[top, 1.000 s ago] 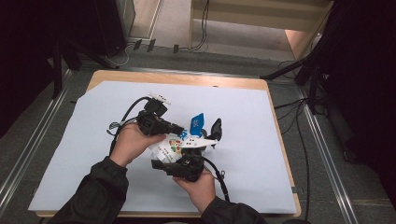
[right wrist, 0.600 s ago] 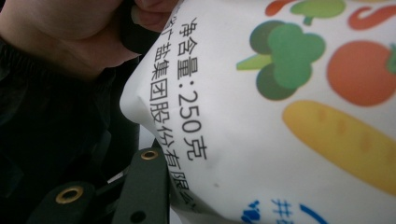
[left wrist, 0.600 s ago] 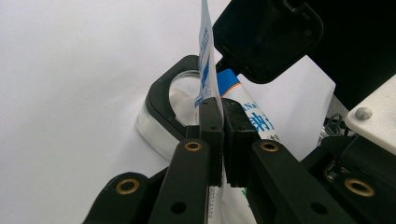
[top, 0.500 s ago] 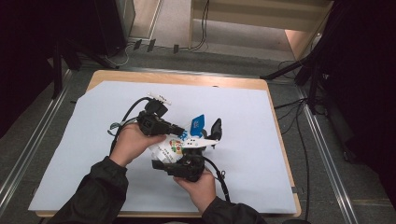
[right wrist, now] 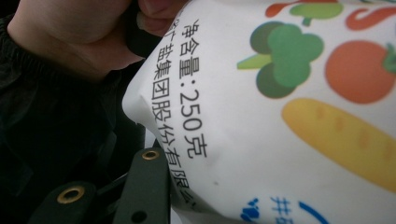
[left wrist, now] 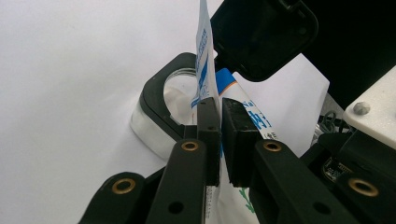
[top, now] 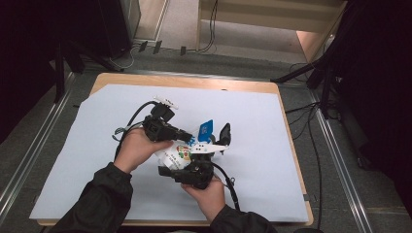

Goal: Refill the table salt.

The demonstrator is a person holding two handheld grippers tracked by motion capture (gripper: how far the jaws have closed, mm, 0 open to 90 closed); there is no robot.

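Comparing with a second ago (high view): no shift worth naming is found. Both hands are kept in place, and the pouch (top: 180,153) is held at the same tilt over the white sheet (top: 272,126).
Meaning for the work: the pouring is judged to be paused or only starting (no stream of grains can be made out).
Left gripper (top: 190,137), high view: it is laid against the pouch's upper, blue-printed end.
Right gripper (top: 195,159), high view: it is brought up under the pouch's belly from the person's side.
Jar, high view: its raised black lid (top: 225,132) is seen just beyond the pouch, on the sheet, which covers the table (top: 194,82).
Left gripper (left wrist: 220,135), left gripper view: its jaws are closed flat on the thin top edge of the pouch (left wrist: 205,60), which stands upright between the pads.
Jar (left wrist: 163,107), left gripper view: it stands directly behind the pinched edge, with its hinged lid (left wrist: 261,37) thrown back. Its mouth is open, and whether anything is inside cannot be told (the glass shows only white).
Pouch (right wrist: 280,116), right gripper view: the sealed, bulging body is pressed against the one jaw in sight at lower left, so a grip on it is judged. Printed vegetables and a net-weight line are legible, but the contents are hidden by the film.
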